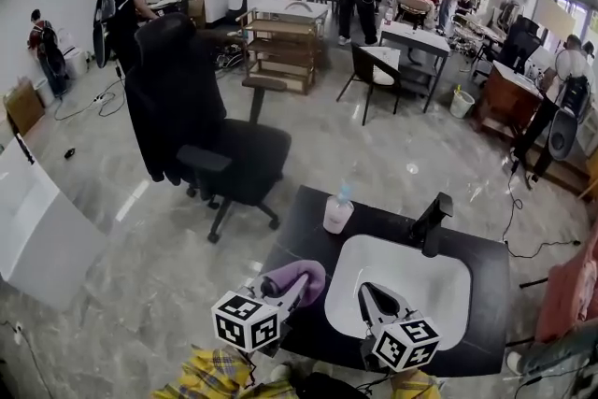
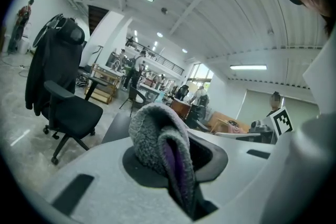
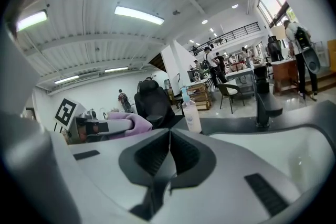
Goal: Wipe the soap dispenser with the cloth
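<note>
The left gripper [image 1: 280, 285] has its jaws clamped on a purple-and-grey fleecy cloth [image 1: 301, 276], which bulges up and forward out of the jaws in a folded lump. In the left gripper view the cloth fills the gap between the two jaws. This gripper hangs over the near left edge of a black counter [image 1: 486, 294], with the cloth above the counter's left margin, just beside the white sink basin [image 1: 425, 290] set into the counter. The right gripper [image 1: 368, 291] hovers over the near rim of the basin. Its jaws are pressed together with nothing between them, as the right gripper view shows plainly. The soap dispenser [image 1: 337, 210], a pale pink bottle with a light blue pump, stands upright on the counter at the back left of the basin, well apart from both grippers and untouched by the cloth. In the right gripper view it rises just beyond that gripper's closed jaws, a little to their right. A black faucet [image 1: 432, 221] stands at the back edge of the basin, to the right of the dispenser, with its spout over the bowl. Yellow plaid sleeves [image 1: 201, 377] show at the bottom edge of the head view, behind the grippers' marker cubes. A black office chair [image 1: 201, 121] with a dark garment draped over its back stands on the glossy grey floor beyond the counter's left corner. Farther back there are a wooden shelf cart [image 1: 280, 47], tables, and several people standing among them.
</note>
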Demonstrator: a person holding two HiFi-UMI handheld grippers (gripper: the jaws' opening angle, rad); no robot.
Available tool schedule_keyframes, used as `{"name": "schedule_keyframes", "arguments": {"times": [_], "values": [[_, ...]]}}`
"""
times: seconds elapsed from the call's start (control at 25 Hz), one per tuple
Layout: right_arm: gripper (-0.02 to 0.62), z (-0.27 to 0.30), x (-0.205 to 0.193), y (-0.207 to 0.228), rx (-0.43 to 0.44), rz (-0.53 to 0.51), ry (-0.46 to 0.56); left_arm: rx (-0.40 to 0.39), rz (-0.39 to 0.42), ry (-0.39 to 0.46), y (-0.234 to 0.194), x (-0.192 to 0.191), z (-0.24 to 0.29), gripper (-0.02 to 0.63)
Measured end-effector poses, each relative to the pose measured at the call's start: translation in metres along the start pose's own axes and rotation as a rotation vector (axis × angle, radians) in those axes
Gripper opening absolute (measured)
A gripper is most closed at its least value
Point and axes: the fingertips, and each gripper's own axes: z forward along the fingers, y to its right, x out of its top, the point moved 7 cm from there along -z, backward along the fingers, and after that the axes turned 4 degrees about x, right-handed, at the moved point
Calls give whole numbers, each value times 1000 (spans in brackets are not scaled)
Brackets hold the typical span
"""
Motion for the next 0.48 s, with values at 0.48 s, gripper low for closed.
{"name": "schedule_keyframes", "arguments": {"times": [0.48], "values": [[6, 39, 52, 42, 47, -65, 48, 78, 36, 33, -8, 36, 51, 58]]}}
